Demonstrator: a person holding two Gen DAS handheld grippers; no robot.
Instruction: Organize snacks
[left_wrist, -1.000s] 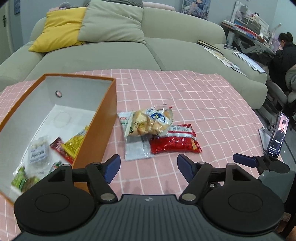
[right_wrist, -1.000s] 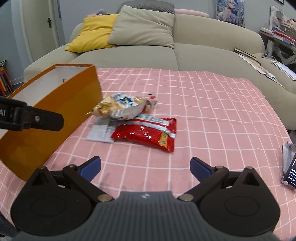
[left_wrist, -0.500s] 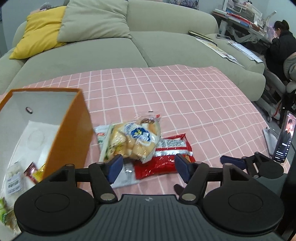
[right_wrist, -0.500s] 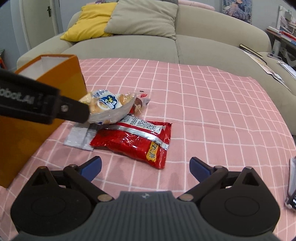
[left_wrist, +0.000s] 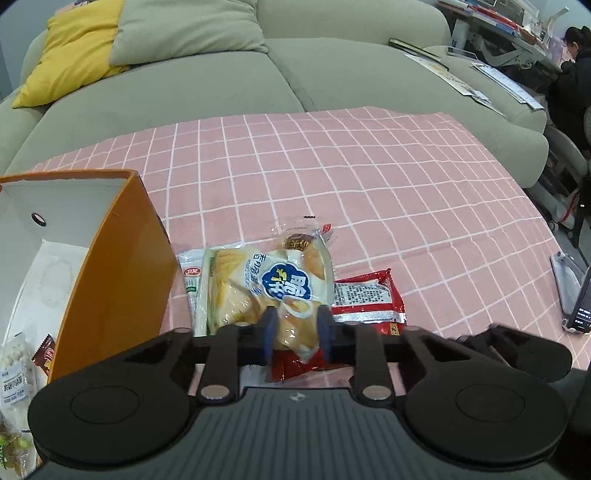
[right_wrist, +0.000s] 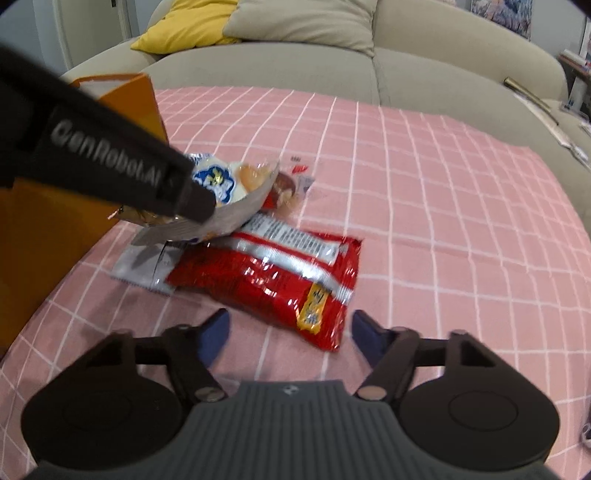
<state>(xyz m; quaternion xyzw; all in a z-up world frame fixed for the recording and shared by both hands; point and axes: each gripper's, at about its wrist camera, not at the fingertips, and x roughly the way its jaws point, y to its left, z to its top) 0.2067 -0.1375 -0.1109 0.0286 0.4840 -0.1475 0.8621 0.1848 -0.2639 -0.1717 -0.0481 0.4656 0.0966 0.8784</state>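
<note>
Left gripper (left_wrist: 295, 328) pinched tight on near end of bread bag (left_wrist: 273, 284), blue pads pressing wrapper both sides. Bread bag lies atop white packet (left_wrist: 194, 284) and red snack bag (right_wrist: 280, 277), just beside orange box (left_wrist: 110, 280). Right gripper (right_wrist: 290, 328) spread wide, holding nothing, low over pink checked cloth (right_wrist: 424, 206) near red snack bag's corner. Some snacks visible in box.

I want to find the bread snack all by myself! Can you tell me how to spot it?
Look at the pink checked cloth, just to the right of the tall orange box. Three packets are piled there, and the bread bag lies on top, pinched by the left tool. It is the clear, puffy one with golden buns inside and a blue-and-white label, unlike the shiny red bag and flat silver packet under it.
</note>
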